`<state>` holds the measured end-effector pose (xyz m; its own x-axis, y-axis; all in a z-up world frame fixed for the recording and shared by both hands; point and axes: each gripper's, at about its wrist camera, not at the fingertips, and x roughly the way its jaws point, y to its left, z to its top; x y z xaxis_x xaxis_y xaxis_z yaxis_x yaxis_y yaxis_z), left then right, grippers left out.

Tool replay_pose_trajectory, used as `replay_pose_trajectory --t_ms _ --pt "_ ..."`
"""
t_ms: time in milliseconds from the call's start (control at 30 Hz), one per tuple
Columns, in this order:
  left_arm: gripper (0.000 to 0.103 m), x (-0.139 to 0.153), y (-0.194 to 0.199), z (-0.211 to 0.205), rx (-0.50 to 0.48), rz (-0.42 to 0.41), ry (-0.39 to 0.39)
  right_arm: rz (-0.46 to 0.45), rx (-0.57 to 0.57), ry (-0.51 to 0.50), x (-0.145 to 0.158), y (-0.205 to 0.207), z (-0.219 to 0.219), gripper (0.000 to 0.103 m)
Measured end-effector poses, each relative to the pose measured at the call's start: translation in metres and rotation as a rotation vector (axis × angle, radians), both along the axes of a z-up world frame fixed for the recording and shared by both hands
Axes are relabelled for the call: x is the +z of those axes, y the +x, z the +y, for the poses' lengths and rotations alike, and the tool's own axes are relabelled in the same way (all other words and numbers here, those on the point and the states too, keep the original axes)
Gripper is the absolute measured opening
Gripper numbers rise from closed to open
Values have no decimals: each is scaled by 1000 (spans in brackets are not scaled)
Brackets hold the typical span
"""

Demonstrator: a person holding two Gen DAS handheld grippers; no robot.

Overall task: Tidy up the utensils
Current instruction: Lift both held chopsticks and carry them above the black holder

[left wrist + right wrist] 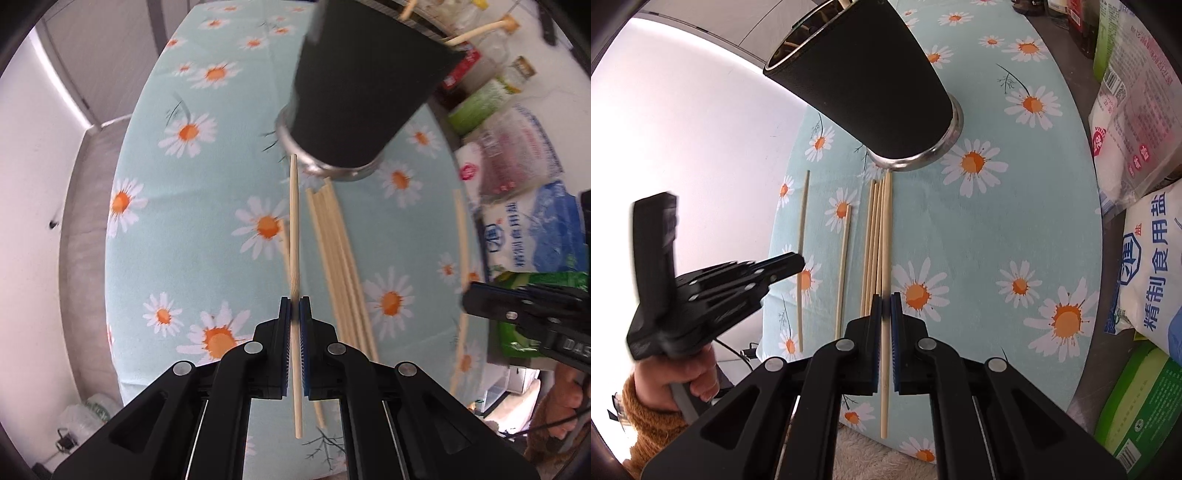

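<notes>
- Left wrist view first: our left tongs [294, 308] are pinched tight on one pale wooden chopstick [294, 221]. It runs forward from the pads towards the base of the tall black utensil holder with the steel bottom ring [354, 92], and looks lifted clear of the daisy-print cloth on the desk [166, 206].
- Same view: a bundle of pale chopsticks [338, 258] lies flat on the cloth just right of the held one, and another lone pale stick [461, 266] sits further right near the desk edge. The right tongs [476, 297] poke in from the right, with bags of salt and other packets behind them.
- A couple of light wooden handles [476, 31] stick out past the holder's top, so we'd guess some utensils are already inside. We can't see into it from here.
- Right wrist view: the right tongs [885, 306] are pressed together on the rightmost chopstick [886, 258] of the bundle. That stick seems to lie down among its neighbours; we can't tell if it's lifted.
- Left of the bundle one short-looking pale chopstick [843, 269] rests on the cloth. The long one beyond it is the stick held by the left tongs [798, 264], gripped in a hand with an orange fuzzy sleeve [646, 417].
- The holder's rim [783, 55] shows a bit of something inside, too dim to name.
- Our read: we're early-to-mid. Two sticks are gripped, none of the visible ones is in the holder, and several are left on the desk.
</notes>
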<state>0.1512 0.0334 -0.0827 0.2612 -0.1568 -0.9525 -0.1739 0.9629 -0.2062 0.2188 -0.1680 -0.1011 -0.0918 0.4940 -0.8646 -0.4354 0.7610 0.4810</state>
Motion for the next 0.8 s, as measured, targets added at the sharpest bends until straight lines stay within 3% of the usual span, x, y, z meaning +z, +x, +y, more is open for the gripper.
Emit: replay_pose_trajectory --t_ms 233,400,800 --pt "4 44 -5 -12 -62 -134 -46 -68 -23 55 28 -3 10 6" --pt "4 79 -7 -4 -106 -279 -81 -147 -33 122 58 -2 19 6" --pt "4 118 11 21 -166 -493 -137 -352 -52 208 119 14 40 6"
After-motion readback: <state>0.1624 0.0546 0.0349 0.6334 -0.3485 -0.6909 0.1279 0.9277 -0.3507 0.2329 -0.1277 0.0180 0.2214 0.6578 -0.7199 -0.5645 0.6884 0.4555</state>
